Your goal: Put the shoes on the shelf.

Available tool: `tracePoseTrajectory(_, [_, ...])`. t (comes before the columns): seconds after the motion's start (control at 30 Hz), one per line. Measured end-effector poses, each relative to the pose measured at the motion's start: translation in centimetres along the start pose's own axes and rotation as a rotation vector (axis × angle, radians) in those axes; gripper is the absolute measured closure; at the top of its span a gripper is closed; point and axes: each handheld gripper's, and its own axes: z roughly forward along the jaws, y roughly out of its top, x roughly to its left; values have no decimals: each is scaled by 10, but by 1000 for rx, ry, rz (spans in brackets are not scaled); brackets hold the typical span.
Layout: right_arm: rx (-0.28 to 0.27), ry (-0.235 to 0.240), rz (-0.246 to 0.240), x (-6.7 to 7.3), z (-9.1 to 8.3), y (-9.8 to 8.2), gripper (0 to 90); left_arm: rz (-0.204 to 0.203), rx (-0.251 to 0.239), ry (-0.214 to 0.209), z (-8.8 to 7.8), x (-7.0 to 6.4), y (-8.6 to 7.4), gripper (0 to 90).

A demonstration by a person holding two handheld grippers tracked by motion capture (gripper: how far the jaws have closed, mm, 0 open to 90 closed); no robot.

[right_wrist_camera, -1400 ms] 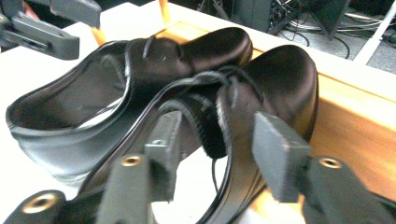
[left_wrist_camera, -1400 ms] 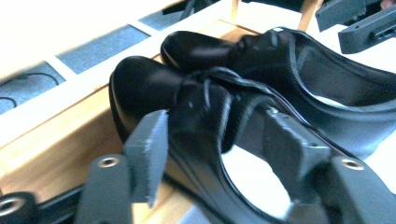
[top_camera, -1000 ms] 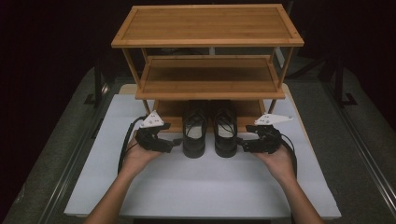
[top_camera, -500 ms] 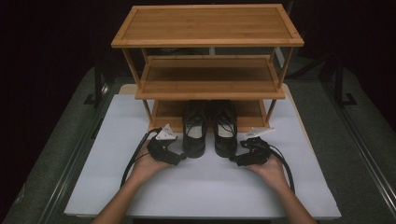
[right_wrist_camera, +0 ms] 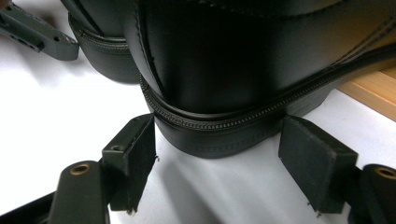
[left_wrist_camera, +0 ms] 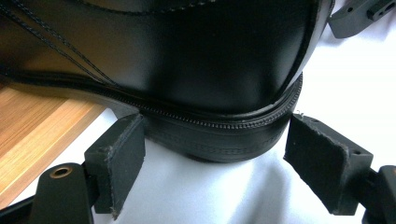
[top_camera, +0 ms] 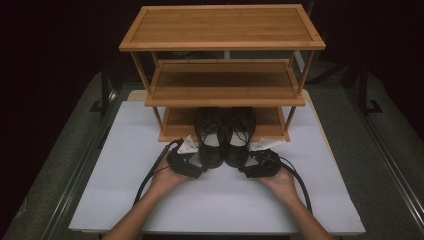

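Now | glossy black leather shoes [top_camera: 224, 137], stitched welts | slatted bamboo rack [top_camera: 223, 70]

Two black leather lace-up shoes stand side by side, upright on their soles, touching along their inner sides. The left shoe [top_camera: 210, 141] and the right shoe [top_camera: 239, 140] point their toes toward twelve o'clock, under the rack's lowest wooden shelf [top_camera: 175, 125], while their heels jut out toward six o'clock over the white table top [top_camera: 215, 200]. Each heel is rounded and glossy, with a stitched welt running above a dark stacked sole. Laces are threaded across both open tops.
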Motion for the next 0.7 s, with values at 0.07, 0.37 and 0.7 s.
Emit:
tracePoseTrajectory(0.07, [-7,-6,3,1,-1,1,284,-9,-5,-3,-1,1,1,203])
tracePoseTrajectory(0.37, [-38,21,26,-3,-9,10,287,-49,-52,-18,-11,5,11,221])
tracePoseTrajectory(0.7, [-47,46,59,-16,-9,24,286,-78,-87,-26,-10,22,24,217])
